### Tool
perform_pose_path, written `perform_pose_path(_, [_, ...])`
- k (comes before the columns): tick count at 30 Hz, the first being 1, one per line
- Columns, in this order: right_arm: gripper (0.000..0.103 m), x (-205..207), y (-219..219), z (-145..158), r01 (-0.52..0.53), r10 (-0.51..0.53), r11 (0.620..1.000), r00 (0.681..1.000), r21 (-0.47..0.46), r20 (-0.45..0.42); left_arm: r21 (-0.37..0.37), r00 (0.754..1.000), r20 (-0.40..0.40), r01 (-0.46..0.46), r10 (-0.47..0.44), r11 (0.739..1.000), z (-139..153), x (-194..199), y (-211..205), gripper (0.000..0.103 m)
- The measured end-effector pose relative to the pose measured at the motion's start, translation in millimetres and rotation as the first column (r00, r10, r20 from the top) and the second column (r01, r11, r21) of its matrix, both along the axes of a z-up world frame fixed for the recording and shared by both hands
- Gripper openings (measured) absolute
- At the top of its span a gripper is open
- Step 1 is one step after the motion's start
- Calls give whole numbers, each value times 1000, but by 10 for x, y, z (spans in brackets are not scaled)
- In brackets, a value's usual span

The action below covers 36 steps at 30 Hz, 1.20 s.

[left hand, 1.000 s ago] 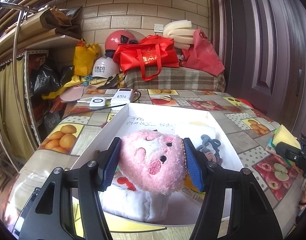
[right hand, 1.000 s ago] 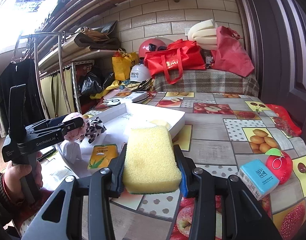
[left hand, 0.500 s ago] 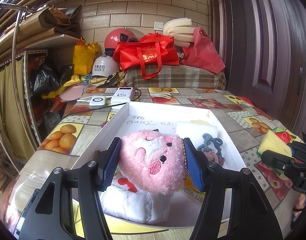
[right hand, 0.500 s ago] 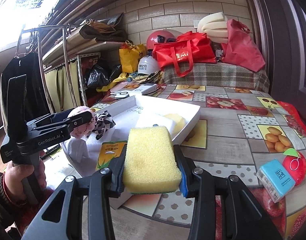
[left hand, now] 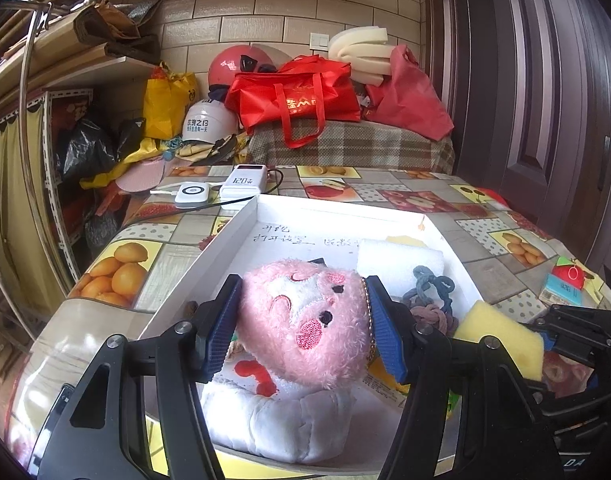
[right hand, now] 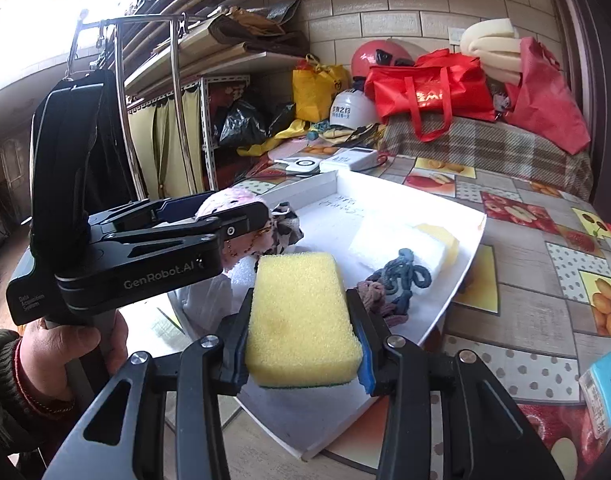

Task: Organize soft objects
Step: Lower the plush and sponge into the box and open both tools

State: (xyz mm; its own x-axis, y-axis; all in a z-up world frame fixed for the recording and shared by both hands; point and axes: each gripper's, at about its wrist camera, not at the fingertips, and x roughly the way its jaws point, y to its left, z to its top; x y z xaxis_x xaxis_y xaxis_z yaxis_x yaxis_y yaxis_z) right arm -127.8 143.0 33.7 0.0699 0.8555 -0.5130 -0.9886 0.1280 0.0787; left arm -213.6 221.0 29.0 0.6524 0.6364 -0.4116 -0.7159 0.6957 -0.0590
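Note:
My left gripper (left hand: pixel 303 322) is shut on the head of a pink plush toy (left hand: pixel 305 316), whose white body rests in the near end of a white shallow box (left hand: pixel 241 224). A yellow sponge (right hand: pixel 301 316) with a green underside is clamped in my right gripper (right hand: pixel 303 320), above the box's near right corner. That sponge (left hand: pixel 499 336) shows at the lower right of the left wrist view. Inside the box lie a white foam block (left hand: pixel 399 260), a yellow sponge (right hand: pixel 435 234) behind it, and knotted blue (right hand: pixel 405 270) and pinkish cords.
A fruit-patterned tablecloth (right hand: pixel 517 280) covers the table. A blue tissue pack (right hand: pixel 607 390) and a red apple-shaped item (left hand: pixel 569 276) lie to the right. Two white chargers (left hand: pixel 241 186) sit behind the box. Red bags (left hand: pixel 297 100), helmets and foam crowd the back. A hand (right hand: pixel 71 350) holds the left gripper.
My right gripper has carried the yellow sponge leftward from over the tablecloth to above the box's near corner, close beside the left gripper. The left gripper and plush have stayed put.

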Motion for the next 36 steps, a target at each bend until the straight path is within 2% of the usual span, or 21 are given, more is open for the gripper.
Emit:
perform_pose_path(6, [41, 170, 241, -172, -15, 0, 993, 992, -120, -128, 5, 1000, -1, 11, -11, 1000, 6, 8, -14, 62])
perform_pose_path(8, [41, 235, 296, -197, -7, -14, 992, 987, -127, -157, 11, 1000, -3, 14, -14, 1000, 9, 12, -27, 62])
perform_pose_path(16, [41, 402, 585, -209, 75, -93, 984, 990, -159, -109, 18, 1000, -9, 19, -19, 1000, 14, 23, -41, 62])
perform_pose_path(21, [41, 634, 598, -187, 163, -183, 978, 971, -133, -151, 20, 1000, -14, 16, -16, 1000, 15, 21, -45, 62])
perform_pose_path(24, [41, 615, 538, -135, 167, -179, 982, 973, -93, -143, 23, 1000, -13, 10, -10, 1000, 17, 35, -43, 62])
perform_pose_path(31, [41, 402, 483, -10, 151, -152, 988, 988, -16, -31, 41, 998, 18, -63, 63, 997, 52, 194, 100, 62])
perform_pose_path(33, [41, 426, 492, -6, 153, -153, 988, 988, -11, -37, 26, 996, 26, -81, 80, 996, 50, 225, 160, 62])
perform_pose_path(36, [41, 475, 511, -15, 159, -160, 987, 986, -15, -54, 43, 995, 19, -98, 98, 994, 54, 255, 160, 62])
